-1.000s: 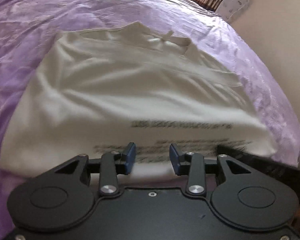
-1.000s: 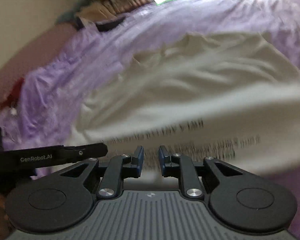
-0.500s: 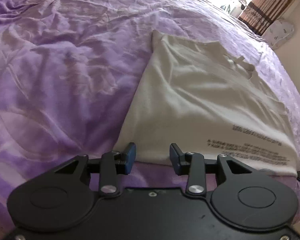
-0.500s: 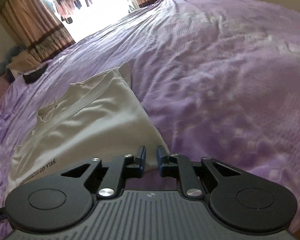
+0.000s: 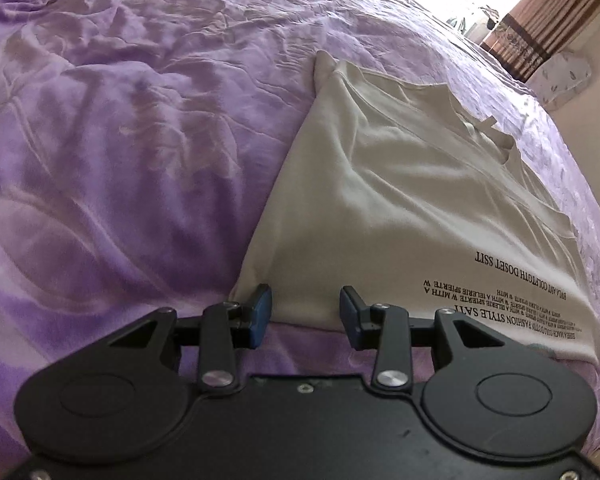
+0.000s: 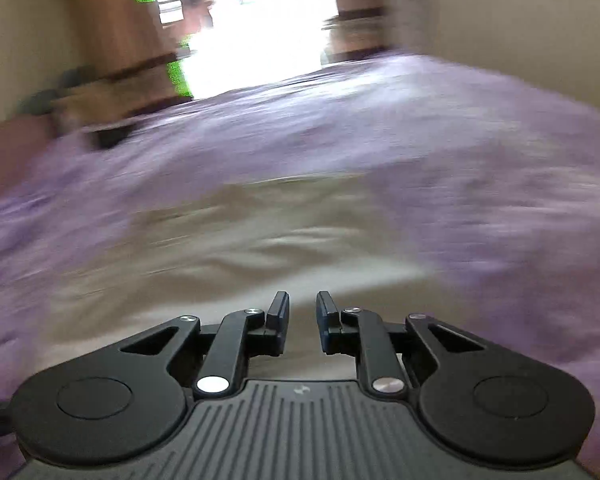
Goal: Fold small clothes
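The bed, under its crumpled purple velvety bedspread, carried the cream cotton T-shirt with black printed lettering, which lay flat and partly folded, its printed hem nearest the cameras. A second earlier the shirt had filled both views, blurred in mid-swing; half a second on it had settled, and it had not shifted since — the fold had evidently landed and been let go.

The left gripper stayed at the near hem by the shirt's left corner, jaws wide apart and holding nothing. The right gripper had swung from the right edge to over the cloth, its whole view smeared by motion; its jaws stood a little apart, empty.

By my reading, the next fold called for fresh grips on the near hem — both tools looked placed for it.
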